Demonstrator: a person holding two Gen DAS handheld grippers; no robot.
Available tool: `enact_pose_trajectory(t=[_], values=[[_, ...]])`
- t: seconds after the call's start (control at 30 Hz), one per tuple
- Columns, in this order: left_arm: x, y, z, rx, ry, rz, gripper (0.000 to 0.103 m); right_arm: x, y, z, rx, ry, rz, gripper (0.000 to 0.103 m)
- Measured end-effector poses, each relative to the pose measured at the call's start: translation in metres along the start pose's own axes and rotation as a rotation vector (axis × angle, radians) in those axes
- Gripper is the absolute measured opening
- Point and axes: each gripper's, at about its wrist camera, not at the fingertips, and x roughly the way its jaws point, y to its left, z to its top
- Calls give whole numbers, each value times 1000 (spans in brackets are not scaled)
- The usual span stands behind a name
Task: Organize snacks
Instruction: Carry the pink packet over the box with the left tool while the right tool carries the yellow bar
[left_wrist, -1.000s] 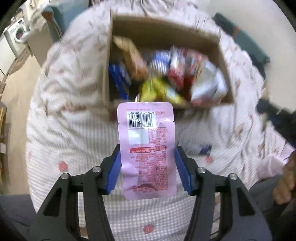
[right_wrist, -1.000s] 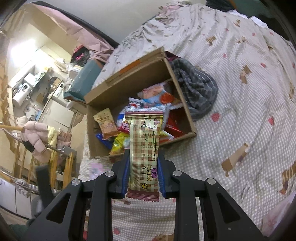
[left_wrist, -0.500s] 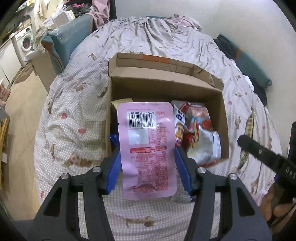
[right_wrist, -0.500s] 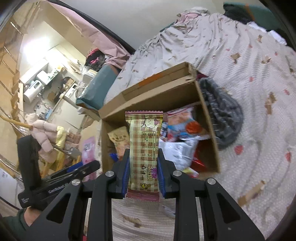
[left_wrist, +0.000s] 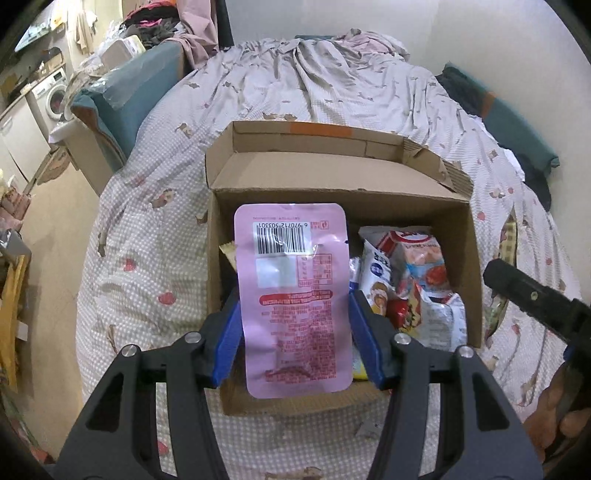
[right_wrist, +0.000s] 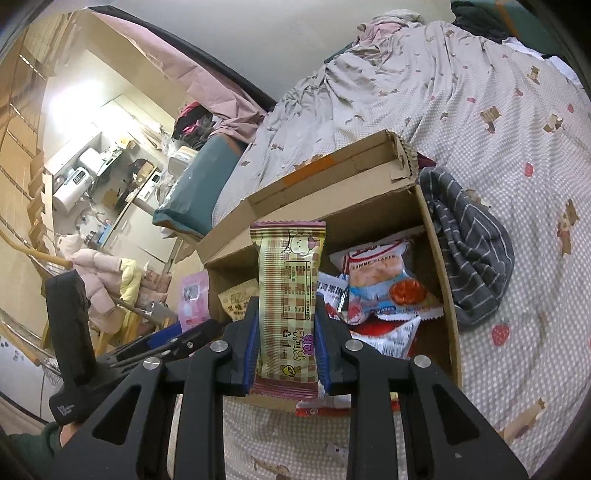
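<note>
My left gripper (left_wrist: 293, 332) is shut on a flat pink snack pouch (left_wrist: 293, 291), barcode side up, held over the near left part of an open cardboard box (left_wrist: 332, 177). The box holds several snack packs (left_wrist: 417, 280). My right gripper (right_wrist: 284, 332) is shut on a tall checked tan snack bar (right_wrist: 288, 295), held above the near edge of the same box (right_wrist: 439, 258). In the right wrist view the left gripper (right_wrist: 173, 339) and its pink pouch (right_wrist: 194, 299) show at the box's left side.
The box sits on a bed with a printed checked sheet (left_wrist: 147, 240). A grey striped cloth (right_wrist: 469, 251) lies right of the box. A small red packet (right_wrist: 321, 408) lies on the sheet in front of it. A teal cushion (left_wrist: 122, 92) and room furniture stand at left.
Both grippers have moved forward toward the box with their snacks still held. The box now looks larger and closer in both views.
</note>
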Motion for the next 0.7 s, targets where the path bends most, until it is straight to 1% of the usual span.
enact_pose_trajectory(t=[0.13, 0.23, 0.33, 0.43, 0.57, 0.7], values=[[9, -1, 3, 17, -8, 30, 52, 11, 0, 6, -8, 3, 3, 27], [16, -1, 2, 20, 0, 35, 52, 19, -1, 9, -5, -6, 16, 27], [20, -1, 1, 27, 3, 42, 52, 34, -5, 13, 1, 20, 26, 27], [22, 0, 1, 25, 0, 47, 52, 42, -12, 13, 65, 52, 53, 27], [24, 0, 3, 28, -5, 55, 52, 50, -10, 10, 59, 78, 53, 28], [28, -2, 2, 43, -4, 57, 52, 54, -8, 11, 53, 83, 57, 28]])
